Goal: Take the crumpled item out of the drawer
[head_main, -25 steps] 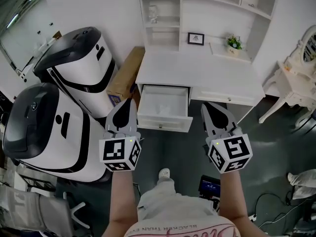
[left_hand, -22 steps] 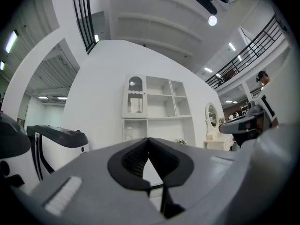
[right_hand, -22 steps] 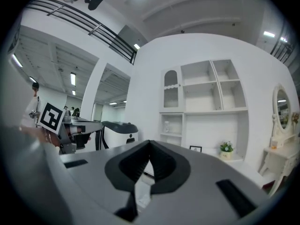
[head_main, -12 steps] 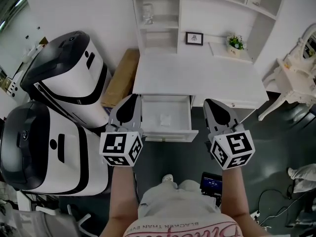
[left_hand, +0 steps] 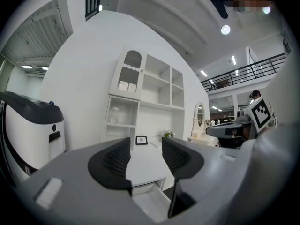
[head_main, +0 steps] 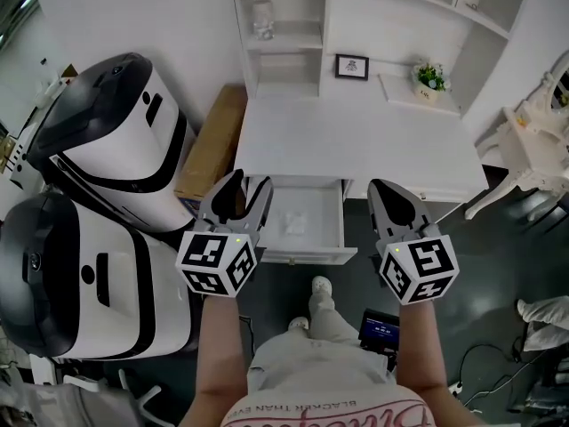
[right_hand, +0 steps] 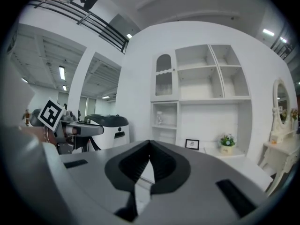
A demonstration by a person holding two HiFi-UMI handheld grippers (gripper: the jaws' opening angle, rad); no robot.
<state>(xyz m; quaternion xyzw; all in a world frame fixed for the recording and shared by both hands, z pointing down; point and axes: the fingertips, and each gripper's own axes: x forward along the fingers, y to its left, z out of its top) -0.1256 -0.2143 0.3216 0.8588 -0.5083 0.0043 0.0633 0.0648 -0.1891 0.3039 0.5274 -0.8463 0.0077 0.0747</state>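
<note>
A small crumpled white item [head_main: 294, 223] lies in the open drawer [head_main: 322, 249] of the white desk [head_main: 356, 140]. My left gripper [head_main: 248, 186] hovers over the drawer's left edge; its jaws are opening, apart, with nothing between them. In the left gripper view the left gripper [left_hand: 146, 150] frames the desk top, and the drawer [left_hand: 151, 204] shows below. My right gripper [head_main: 385, 189] hangs over the desk front to the right of the drawer, shut and empty. The right gripper [right_hand: 149, 145] shows its pads meeting at the tip in the right gripper view.
Two large white and black machines [head_main: 111, 123] [head_main: 53, 278] stand at the left, with a cardboard box [head_main: 212, 140] against the desk. The hutch holds a picture frame [head_main: 352, 67] and a small plant [head_main: 430, 76]. A white chair [head_main: 533, 145] is at the right. My shoe [head_main: 320, 286] is below the drawer.
The left jaws have gone from shut to apart. I have stepped closer, so the drawer now lies between the two grippers. The right gripper stays shut.
</note>
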